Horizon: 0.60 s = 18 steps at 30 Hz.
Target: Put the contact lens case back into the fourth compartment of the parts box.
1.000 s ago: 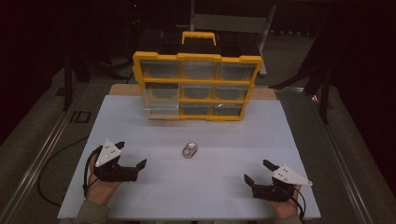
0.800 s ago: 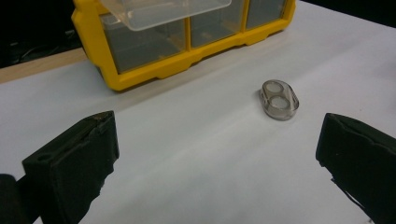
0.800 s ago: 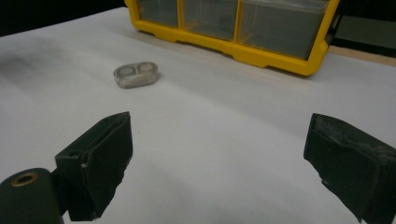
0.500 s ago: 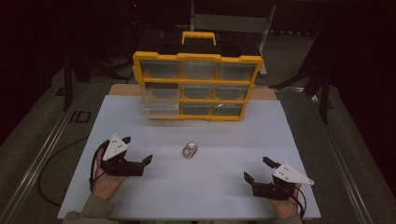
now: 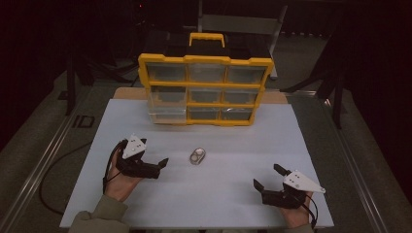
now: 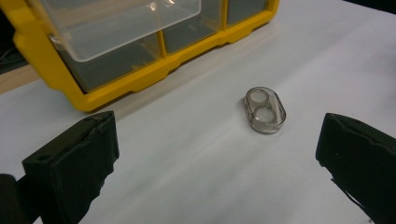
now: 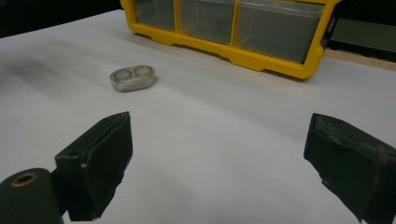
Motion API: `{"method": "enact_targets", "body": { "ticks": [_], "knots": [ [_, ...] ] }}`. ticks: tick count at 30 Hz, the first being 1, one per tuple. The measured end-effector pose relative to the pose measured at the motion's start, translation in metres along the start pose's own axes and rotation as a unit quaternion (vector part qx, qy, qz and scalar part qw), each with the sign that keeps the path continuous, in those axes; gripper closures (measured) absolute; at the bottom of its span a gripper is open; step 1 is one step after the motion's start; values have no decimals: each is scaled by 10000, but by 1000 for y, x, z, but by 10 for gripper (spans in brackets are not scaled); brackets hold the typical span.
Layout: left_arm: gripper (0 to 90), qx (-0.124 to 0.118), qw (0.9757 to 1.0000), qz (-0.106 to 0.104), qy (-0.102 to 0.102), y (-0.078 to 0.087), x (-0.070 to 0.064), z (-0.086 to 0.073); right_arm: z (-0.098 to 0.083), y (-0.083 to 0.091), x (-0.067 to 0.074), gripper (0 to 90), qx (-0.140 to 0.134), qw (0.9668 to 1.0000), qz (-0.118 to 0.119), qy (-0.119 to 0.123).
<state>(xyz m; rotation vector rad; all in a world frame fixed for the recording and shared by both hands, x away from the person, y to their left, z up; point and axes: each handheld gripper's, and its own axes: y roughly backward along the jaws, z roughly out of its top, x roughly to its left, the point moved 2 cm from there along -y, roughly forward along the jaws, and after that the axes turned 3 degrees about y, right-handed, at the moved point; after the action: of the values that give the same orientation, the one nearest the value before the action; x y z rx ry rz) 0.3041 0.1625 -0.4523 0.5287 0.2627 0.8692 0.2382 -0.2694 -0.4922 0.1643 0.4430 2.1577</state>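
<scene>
A small clear oval case (image 5: 197, 156) with two round wells lies on the white table top (image 5: 243, 145), in front of a yellow drawer organizer (image 5: 206, 90). My left gripper (image 5: 161, 167) is just left of the case, jaws pointing at it, open and empty. Seen from the left gripper view, the case (image 6: 264, 110) lies ahead of the open left gripper (image 6: 215, 158), slightly right of centre. My right gripper (image 5: 268, 176) rests open near the front right edge, well away from the case. The right gripper view has the case (image 7: 133, 78) far off to the left, beyond the open right gripper (image 7: 219, 163).
The organizer's lower-left clear drawer (image 5: 167, 109) is pulled out a little; the left gripper view shows this drawer (image 6: 121, 23) jutting over the frame (image 6: 116, 88). Other drawers look closed. Metal rails (image 5: 43, 160) run along the table sides.
My left gripper has moved forward and to the right, closer to the oval case. The right gripper has barely shifted. Both stay open.
</scene>
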Motion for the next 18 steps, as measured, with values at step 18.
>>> {"method": "enact_targets", "body": {
  "ticks": [18],
  "knots": [
    [1, 319, 9994, -31, -103, -22, -5, 16, -2, -1, -1, 77, 68, 10000, -30, -44]
  ]
}}
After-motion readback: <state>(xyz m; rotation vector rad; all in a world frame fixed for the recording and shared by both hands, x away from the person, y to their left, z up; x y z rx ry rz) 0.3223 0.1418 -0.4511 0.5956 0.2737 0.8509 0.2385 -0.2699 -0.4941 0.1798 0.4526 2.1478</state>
